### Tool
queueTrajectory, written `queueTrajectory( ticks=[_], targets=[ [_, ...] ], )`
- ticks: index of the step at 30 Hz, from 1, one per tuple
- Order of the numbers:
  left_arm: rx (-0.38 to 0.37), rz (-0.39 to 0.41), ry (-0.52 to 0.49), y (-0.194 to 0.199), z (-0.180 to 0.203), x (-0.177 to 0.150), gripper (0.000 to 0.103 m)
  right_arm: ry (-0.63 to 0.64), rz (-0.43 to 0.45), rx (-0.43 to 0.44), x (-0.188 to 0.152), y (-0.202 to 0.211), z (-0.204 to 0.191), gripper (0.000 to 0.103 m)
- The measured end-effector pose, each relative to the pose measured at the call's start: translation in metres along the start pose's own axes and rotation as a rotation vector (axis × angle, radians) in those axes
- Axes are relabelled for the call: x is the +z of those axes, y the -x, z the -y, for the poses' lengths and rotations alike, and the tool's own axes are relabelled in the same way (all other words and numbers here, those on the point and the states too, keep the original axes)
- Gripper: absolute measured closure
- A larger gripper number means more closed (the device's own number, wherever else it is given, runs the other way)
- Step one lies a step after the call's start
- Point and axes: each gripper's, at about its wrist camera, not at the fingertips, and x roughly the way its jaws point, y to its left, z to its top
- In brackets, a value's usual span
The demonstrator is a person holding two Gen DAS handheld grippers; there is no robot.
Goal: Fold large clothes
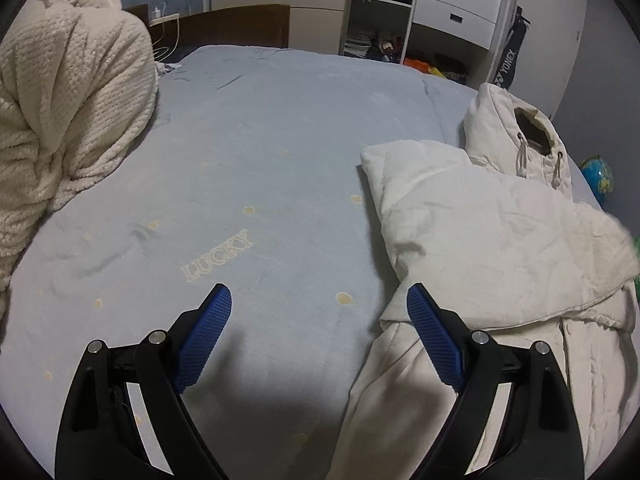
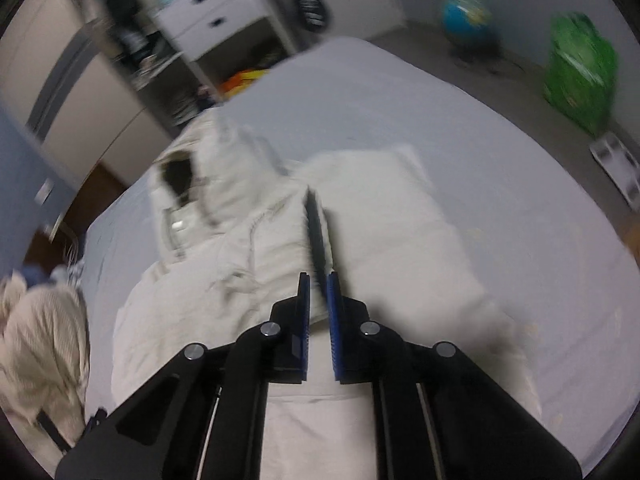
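A large cream hooded jacket (image 1: pixel 500 232) lies on the light blue bed sheet (image 1: pixel 280 140) at the right, its hood (image 1: pixel 516 132) toward the far side and one part folded over the body. My left gripper (image 1: pixel 319 294) hangs open over the sheet, with its right finger above the jacket's near edge and nothing between the pads. In the blurred right wrist view the jacket (image 2: pixel 240 280) stretches away below my right gripper (image 2: pixel 318 280). Its jaws stand nearly together over the cloth, and I see no fabric pinched between them. A folded sleeve part (image 2: pixel 400 240) lies to the right.
A cream knitted blanket (image 1: pixel 68 120) is heaped at the bed's left side. Beyond the bed stand a brown headboard (image 1: pixel 240 26) and white shelves with drawers (image 1: pixel 456 8). A globe (image 2: pixel 468 20) and a green bag (image 2: pixel 580 76) sit on the floor.
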Motion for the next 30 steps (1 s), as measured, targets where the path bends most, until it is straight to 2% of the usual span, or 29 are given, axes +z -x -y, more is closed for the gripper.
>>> queueTrajectory(
  ticks=[3, 6, 8, 10, 11, 12, 15, 16, 17, 18, 20, 22, 24, 27, 30],
  targets=[
    [-0.014, 0.016, -0.016, 0.002, 0.005, 0.000, 0.017, -0.052, 0.000, -0.046, 0.000, -0.001, 0.022, 0.096],
    [-0.028, 0.034, -0.024, 0.004, 0.008, 0.000, 0.017, -0.026, -0.005, 0.008, -0.001, 0.001, 0.020, 0.095],
    [-0.034, 0.037, -0.030, 0.004, 0.010, 0.000, 0.017, 0.020, -0.041, 0.061, 0.001, -0.002, 0.008, 0.092],
    [-0.038, 0.043, -0.040, 0.004, 0.013, 0.000, 0.017, 0.059, -0.064, 0.098, 0.004, -0.008, -0.001, 0.068],
    [-0.039, 0.046, -0.044, 0.004, 0.014, 0.000, 0.017, 0.069, -0.080, 0.116, 0.005, -0.011, -0.004, 0.044],
    [-0.040, 0.047, -0.045, 0.004, 0.015, 0.000, 0.017, 0.079, -0.099, 0.130, 0.009, -0.018, -0.008, 0.038],
    [-0.037, 0.045, -0.042, 0.004, 0.014, 0.000, 0.017, 0.103, -0.125, 0.105, 0.011, -0.034, -0.016, 0.038],
    [-0.036, 0.044, -0.040, 0.003, 0.014, 0.000, 0.017, 0.103, -0.141, 0.099, 0.011, -0.040, -0.016, 0.039],
    [-0.032, 0.045, -0.040, 0.003, 0.014, 0.000, 0.017, 0.103, -0.155, 0.097, 0.009, -0.045, -0.015, 0.045],
    [-0.029, 0.047, -0.042, 0.003, 0.014, 0.000, 0.017, 0.105, -0.170, 0.106, 0.008, -0.050, -0.015, 0.071],
    [-0.031, 0.053, -0.047, 0.004, 0.015, 0.000, 0.017, 0.116, -0.171, 0.080, 0.004, -0.051, -0.012, 0.087],
    [-0.036, 0.063, -0.054, 0.005, 0.017, 0.000, 0.017, 0.112, -0.149, 0.095, -0.001, -0.046, -0.004, 0.092],
    [-0.047, 0.075, -0.056, 0.006, 0.019, 0.001, 0.016, 0.113, -0.141, 0.073, -0.009, -0.040, 0.007, 0.100],
    [-0.072, 0.096, -0.057, 0.008, 0.023, 0.003, 0.016, 0.105, -0.151, 0.020, -0.018, -0.038, 0.026, 0.101],
    [-0.095, 0.125, -0.077, 0.011, 0.030, 0.005, 0.015, 0.107, -0.141, 0.008, -0.020, -0.034, 0.039, 0.101]
  ],
)
